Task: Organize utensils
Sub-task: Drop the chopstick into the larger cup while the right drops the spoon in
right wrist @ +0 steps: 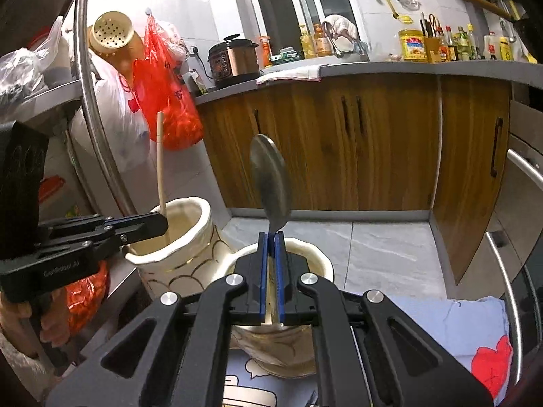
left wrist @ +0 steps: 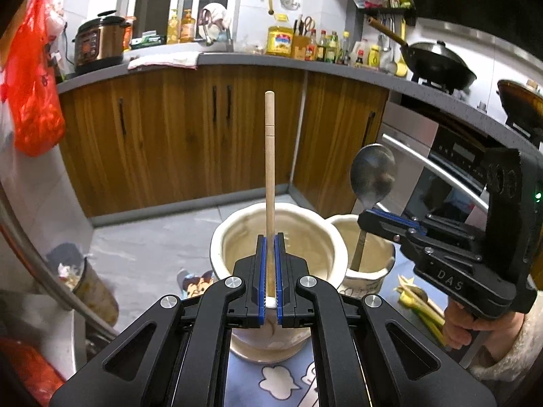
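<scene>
My left gripper (left wrist: 270, 237) is shut on a wooden chopstick (left wrist: 270, 156) that stands upright over the larger cream ceramic holder (left wrist: 325, 237), its lower end inside the holder's mouth. My right gripper (right wrist: 271, 237) is shut on the handle of a metal spoon (right wrist: 271, 176), bowl end up, over the smaller cream holder (right wrist: 322, 264). From the left wrist the right gripper (left wrist: 368, 215) shows at the right with the spoon (left wrist: 373, 173) above the small holder (left wrist: 370, 271). From the right wrist the left gripper (right wrist: 163, 224) shows with the chopstick (right wrist: 160, 156) in the tall holder (right wrist: 190, 224).
Both holders stand on a blue patterned cloth (left wrist: 281, 383). More chopsticks and green utensils (left wrist: 420, 305) lie at the right by a person's hand (left wrist: 465, 325). A curved steel rail (right wrist: 101, 142) and red plastic bags (right wrist: 166, 95) are at the left. Wooden cabinets (left wrist: 190, 135) stand beyond.
</scene>
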### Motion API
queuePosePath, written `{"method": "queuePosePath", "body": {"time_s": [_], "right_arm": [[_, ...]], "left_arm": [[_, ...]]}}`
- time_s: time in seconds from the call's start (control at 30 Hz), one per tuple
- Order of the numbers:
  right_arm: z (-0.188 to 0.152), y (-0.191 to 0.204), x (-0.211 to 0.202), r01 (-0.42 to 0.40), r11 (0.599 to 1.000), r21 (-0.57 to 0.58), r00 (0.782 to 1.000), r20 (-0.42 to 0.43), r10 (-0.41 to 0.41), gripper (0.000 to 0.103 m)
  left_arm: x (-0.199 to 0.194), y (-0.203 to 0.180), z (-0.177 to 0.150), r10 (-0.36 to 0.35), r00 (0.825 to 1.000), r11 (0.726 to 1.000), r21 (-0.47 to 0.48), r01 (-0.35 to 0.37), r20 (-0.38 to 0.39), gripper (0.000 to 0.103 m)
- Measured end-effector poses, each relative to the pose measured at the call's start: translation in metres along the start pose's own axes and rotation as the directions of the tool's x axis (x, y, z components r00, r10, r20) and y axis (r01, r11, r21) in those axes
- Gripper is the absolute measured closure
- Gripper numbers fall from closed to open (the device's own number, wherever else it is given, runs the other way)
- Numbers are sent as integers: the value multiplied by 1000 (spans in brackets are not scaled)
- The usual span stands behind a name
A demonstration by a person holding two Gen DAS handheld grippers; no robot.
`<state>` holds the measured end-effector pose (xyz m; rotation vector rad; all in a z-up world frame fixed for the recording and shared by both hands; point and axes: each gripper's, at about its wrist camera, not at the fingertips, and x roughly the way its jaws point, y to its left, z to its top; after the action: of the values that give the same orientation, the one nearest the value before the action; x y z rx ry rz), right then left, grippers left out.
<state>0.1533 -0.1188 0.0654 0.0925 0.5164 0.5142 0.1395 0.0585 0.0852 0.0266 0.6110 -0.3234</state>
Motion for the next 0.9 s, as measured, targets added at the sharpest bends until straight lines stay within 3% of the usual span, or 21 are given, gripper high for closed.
{"method": "queuePosePath", "body": {"time_s": [0.47,0.73,0.9], "right_arm": [[3,-12,8,15,999,39,1000,-2,-15,101],[5,-17,15,24,998,61,1000,-2,-24,101],[6,-23,22,32,996,84,999,-12,-32,101]], "left_arm": [[9,-5,3,64,998,997,47,-64,-4,98],[11,-2,4,75,997,997,28,-75,13,97],[10,-5,4,62,998,998,31,-63,27,86]]}}
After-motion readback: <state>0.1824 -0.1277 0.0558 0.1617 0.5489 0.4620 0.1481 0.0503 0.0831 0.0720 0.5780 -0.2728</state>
